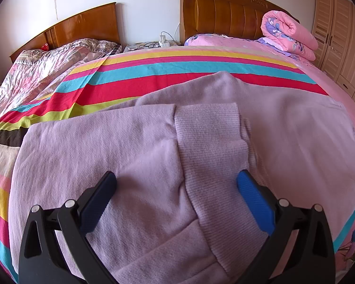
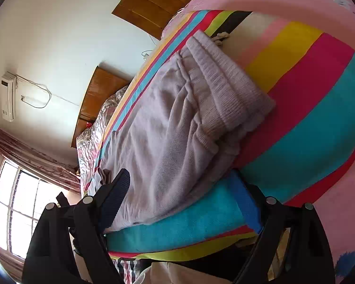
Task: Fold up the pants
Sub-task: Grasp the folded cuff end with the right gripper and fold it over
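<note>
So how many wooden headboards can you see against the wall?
2: a taller headboard behind the pink bedding, right of centre in the left wrist view, and a lower headboard behind the floral quilt on the left. No others visible.

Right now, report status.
Left gripper open over pants. Right gripper open at the pants' edge. Pants folded over on striped sheet. Nothing blocking.

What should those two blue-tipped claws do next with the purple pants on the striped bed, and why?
Probably the left gripper should close on the ribbed cuff lying between its open jaws. The pants are laid over themselves on the striped sheet, with the cuff on top, so gripping it would let the next fold begin. The right gripper, jaws also open, holds nothing.
</note>
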Tool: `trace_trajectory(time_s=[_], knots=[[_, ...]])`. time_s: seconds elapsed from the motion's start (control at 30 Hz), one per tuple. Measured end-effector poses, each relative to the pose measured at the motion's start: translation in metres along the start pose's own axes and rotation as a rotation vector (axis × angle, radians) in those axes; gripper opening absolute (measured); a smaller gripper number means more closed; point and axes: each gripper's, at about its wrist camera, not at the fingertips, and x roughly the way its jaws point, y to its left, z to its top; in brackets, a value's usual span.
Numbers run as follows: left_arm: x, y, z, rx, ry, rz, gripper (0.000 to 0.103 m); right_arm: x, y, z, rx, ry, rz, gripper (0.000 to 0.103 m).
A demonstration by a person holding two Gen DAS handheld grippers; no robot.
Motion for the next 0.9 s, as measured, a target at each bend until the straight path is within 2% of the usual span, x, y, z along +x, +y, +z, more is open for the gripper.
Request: trace_trajectory(time_s=[0.17,0.27,0.37,0.43,0.5,0.57,0.63,0.73,0.77,0.83,0.9], knots=[[-0.002,0.001,0.0,-0.001,-0.002,-0.006,0.102,0.0,-0.005,0.013,0.093,-0.074,-0.065,0.079],[-0.003,0.002,0.0,-0.003,-0.003,-0.012,0.102,-0.008,-0.004,0.012,0.089,-0.121,-0.176,0.077],[-0.004,0.003,-0.001,-0.004,-0.002,-0.018,0.102,-0.001,-0.003,0.015,0.061,-0.092,-0.153,0.081],[-0.003,0.004,-0.001,-0.006,-0.001,-0.024,0.102,0.013,0.005,0.014,0.037,-0.031,-0.104,0.083],[-0.003,0.005,-0.001,-0.007,-0.001,-0.029,0.102,0.023,0.018,0.012,-0.018,0.015,-0.12,0.083],[-0.003,0.005,-0.002,-0.007,0.0,-0.032,0.102,0.033,0.02,0.011,0.005,0.094,-0.03,0.083],[-0.003,0.005,-0.002,-0.007,0.0,-0.034,0.102,0.027,0.016,0.014,0.035,0.039,-0.086,0.073],[-0.003,0.006,-0.002,-0.008,0.0,-0.035,0.102,0.025,0.004,0.022,0.108,-0.027,-0.056,0.072],[-0.003,0.006,-0.002,-0.008,0.0,-0.036,0.102,0.029,0.009,0.02,0.091,-0.021,-0.059,0.075],[-0.002,0.006,-0.002,-0.007,0.0,-0.038,0.102,0.051,0.026,0.008,0.021,0.104,0.022,0.076],[-0.002,0.006,-0.002,-0.005,0.001,-0.036,0.102,0.057,0.04,0.004,-0.054,0.095,-0.019,0.076]])
